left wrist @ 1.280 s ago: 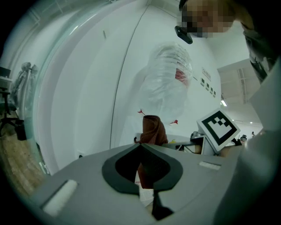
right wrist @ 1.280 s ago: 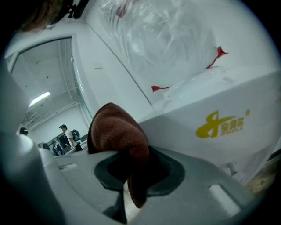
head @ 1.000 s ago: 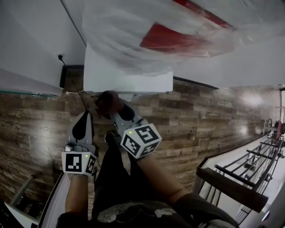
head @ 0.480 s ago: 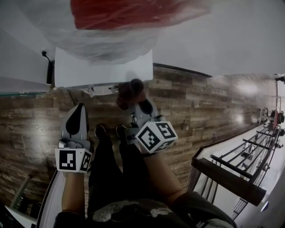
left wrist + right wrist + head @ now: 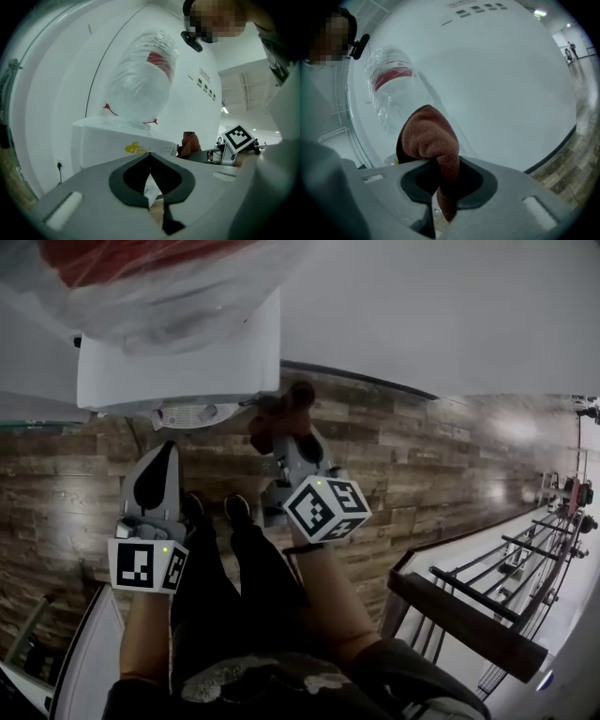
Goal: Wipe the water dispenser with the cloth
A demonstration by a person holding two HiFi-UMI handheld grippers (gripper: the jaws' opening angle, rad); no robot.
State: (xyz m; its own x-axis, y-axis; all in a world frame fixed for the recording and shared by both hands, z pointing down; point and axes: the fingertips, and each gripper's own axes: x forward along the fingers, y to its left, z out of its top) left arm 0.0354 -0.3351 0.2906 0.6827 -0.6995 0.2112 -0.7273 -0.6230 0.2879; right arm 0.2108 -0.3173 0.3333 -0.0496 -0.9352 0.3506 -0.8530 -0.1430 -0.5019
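Note:
The white water dispenser (image 5: pixel 178 362) stands at the upper left, carrying a plastic-wrapped bottle (image 5: pixel 141 277) with a red label. My right gripper (image 5: pixel 286 427) is shut on a brown cloth (image 5: pixel 289 401), which is bunched against the dispenser's lower right front corner. The right gripper view shows the cloth (image 5: pixel 429 136) bulging out above the closed jaws of the right gripper (image 5: pixel 436 161), with the bottle (image 5: pixel 389 89) behind. My left gripper (image 5: pixel 161 451) hangs lower left, below the dispenser, shut and holding nothing. From the left gripper (image 5: pixel 150 157) I see the dispenser (image 5: pixel 108 143) and bottle (image 5: pixel 140 89) ahead.
Wood-pattern floor (image 5: pixel 422 465) runs below a white wall (image 5: pixel 422 315). A wall socket with a cable (image 5: pixel 77 340) sits left of the dispenser. A metal rack (image 5: pixel 506 596) fills the right side, and a white surface edge (image 5: pixel 84 662) lies lower left. The person's shoes (image 5: pixel 234 510) are between the grippers.
The right gripper has carried the cloth rightward along the dispenser's lower front, from near the middle to the right corner. The left gripper stays shut and has barely moved.

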